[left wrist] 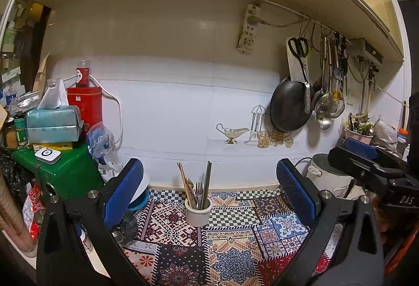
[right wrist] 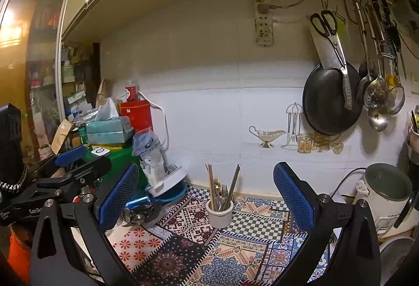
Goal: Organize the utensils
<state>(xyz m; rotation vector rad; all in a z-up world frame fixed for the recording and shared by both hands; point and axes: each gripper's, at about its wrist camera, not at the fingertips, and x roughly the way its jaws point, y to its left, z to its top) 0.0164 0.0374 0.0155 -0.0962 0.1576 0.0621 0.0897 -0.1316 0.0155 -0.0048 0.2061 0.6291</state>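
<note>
A small white ceramic cup (left wrist: 197, 212) stands upright on the patterned cloth (left wrist: 235, 246) near the back wall. It holds chopsticks, a fork (left wrist: 199, 190) and other utensils standing upright. The cup also shows in the right wrist view (right wrist: 219, 214). My left gripper (left wrist: 209, 197) is open and empty, its blue pads either side of the cup but nearer the camera. My right gripper (right wrist: 207, 199) is open and empty, likewise short of the cup. Each gripper shows at the edge of the other's view.
A green box (left wrist: 62, 170) stacked with a tissue box (left wrist: 52, 123) and red tin stands at the left. A blue and white bowl (right wrist: 170, 185) leans beside it. A white rice cooker (right wrist: 385, 194) sits right. A pan (left wrist: 289, 105), scissors and ladles hang on the wall.
</note>
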